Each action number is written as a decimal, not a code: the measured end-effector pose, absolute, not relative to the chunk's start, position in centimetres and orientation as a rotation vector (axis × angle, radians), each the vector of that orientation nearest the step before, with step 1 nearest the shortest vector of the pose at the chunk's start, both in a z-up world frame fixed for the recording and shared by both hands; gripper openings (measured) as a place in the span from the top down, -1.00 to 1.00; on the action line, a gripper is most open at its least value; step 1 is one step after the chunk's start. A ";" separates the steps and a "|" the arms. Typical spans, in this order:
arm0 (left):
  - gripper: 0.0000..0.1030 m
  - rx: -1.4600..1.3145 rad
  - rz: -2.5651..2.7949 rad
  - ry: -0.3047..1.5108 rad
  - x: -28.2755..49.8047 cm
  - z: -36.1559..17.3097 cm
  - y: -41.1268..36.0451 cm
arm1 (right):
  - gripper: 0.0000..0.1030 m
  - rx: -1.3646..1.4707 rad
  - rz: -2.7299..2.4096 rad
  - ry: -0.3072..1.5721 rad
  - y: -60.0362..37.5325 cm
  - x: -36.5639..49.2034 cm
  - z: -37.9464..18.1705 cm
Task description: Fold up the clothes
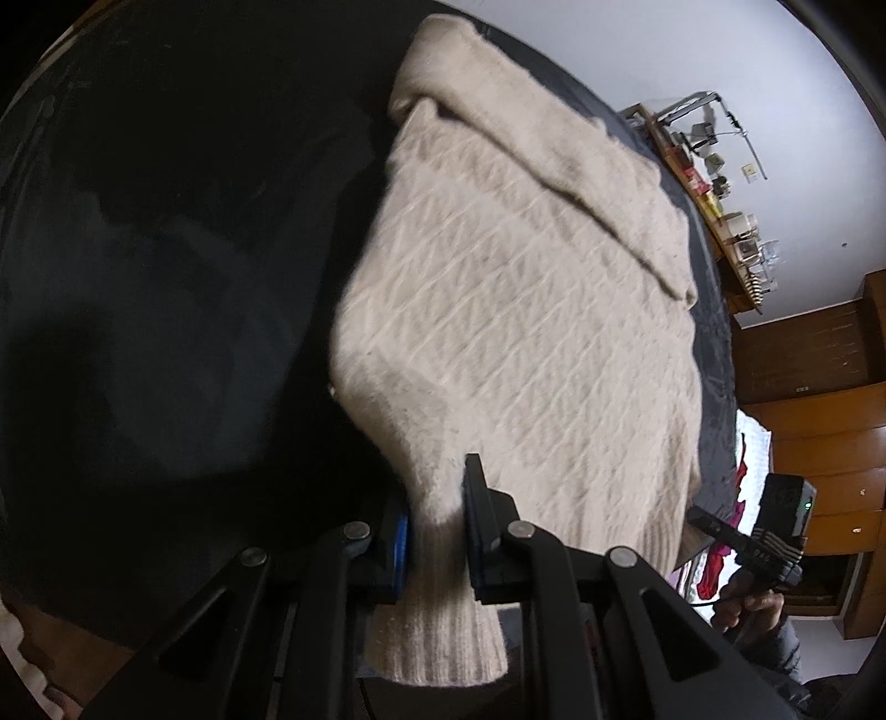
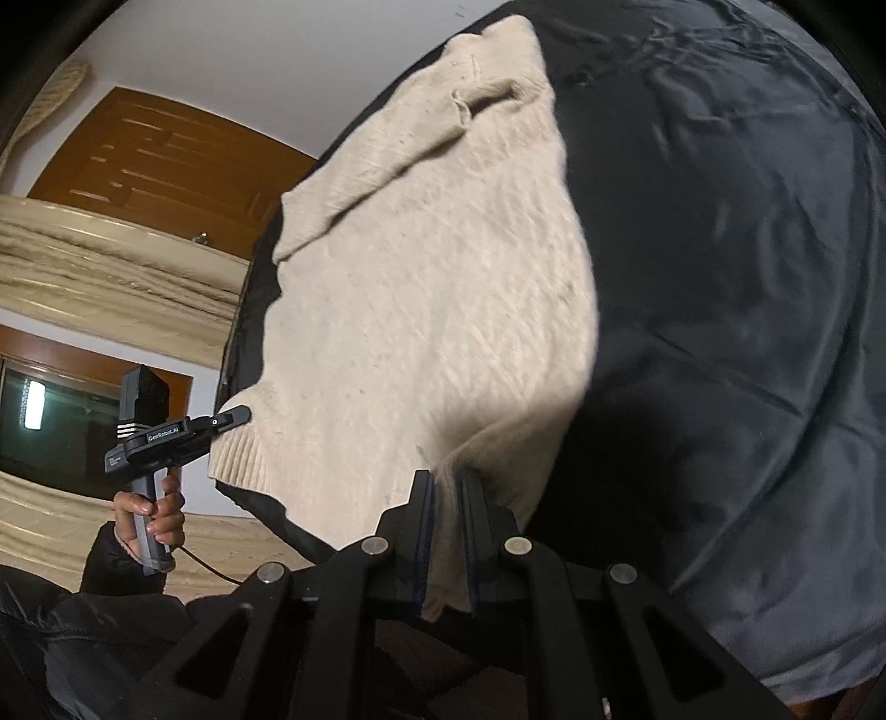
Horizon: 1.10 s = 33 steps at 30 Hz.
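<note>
Cream cable-knit sweater (image 1: 498,310) spread across a dark bedcover (image 1: 166,277), one sleeve (image 1: 554,155) folded diagonally over the chest near the far end. Ribbed hem at the near edge, lifted off the cover at two corners. Left gripper (image 1: 437,531) clamped on one hem corner, fingers (image 1: 477,520) drawn narrow with the ribbed knit bunched between the pads and hanging down below them. Right gripper (image 2: 446,531) likewise pinched on the opposite hem corner, fingers (image 2: 423,526) nearly together, a thin fold of knit caught between them. From the right wrist view, left gripper seen side-on at the far hem corner, its tip touching the ribbing, handle gripped by a hand (image 2: 149,515) in a dark sleeve (image 2: 119,570), a cable trailing from the grip. From the left wrist view, the right gripper's body seen beyond the hem at the lower right, held by a hand (image 1: 747,603), its fingertips hidden there. Beyond the bed, a white wall (image 1: 637,50); a wooden shelf (image 1: 714,221) crowded with small items, too small to name; wooden panelling or cabinets (image 1: 819,443) below it. On the other side, a brown wooden door (image 2: 166,160), pale drapery (image 2: 111,266) in front of it, and a dark window (image 2: 55,421) with a bright light reflected in it.
</note>
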State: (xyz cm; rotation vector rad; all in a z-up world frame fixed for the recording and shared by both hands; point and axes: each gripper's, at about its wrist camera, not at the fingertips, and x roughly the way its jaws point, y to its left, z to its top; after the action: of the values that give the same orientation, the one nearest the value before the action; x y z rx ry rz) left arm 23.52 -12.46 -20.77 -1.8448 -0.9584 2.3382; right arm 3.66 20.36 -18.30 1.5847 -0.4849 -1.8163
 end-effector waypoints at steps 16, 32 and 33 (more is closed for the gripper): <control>0.63 -1.924 2.300 -0.938 24.1 -22.4 -12.8 | -0.25 1.637 -1.970 -0.436 21.0 4.6 -17.8; 0.66 -1.888 2.270 -0.938 23.8 -22.2 -12.6 | 0.74 1.641 -1.788 -0.470 19.0 2.3 -19.1; 0.66 -1.877 2.270 -0.967 23.8 -22.0 -12.8 | 0.75 1.608 -1.756 -0.533 19.1 2.2 -19.0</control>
State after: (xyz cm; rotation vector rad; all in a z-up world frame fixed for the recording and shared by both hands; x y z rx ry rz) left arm 23.84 -12.80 -22.05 -1.8769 -0.9673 2.2701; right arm 2.16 19.09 -18.96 1.6085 -0.5335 -1.7560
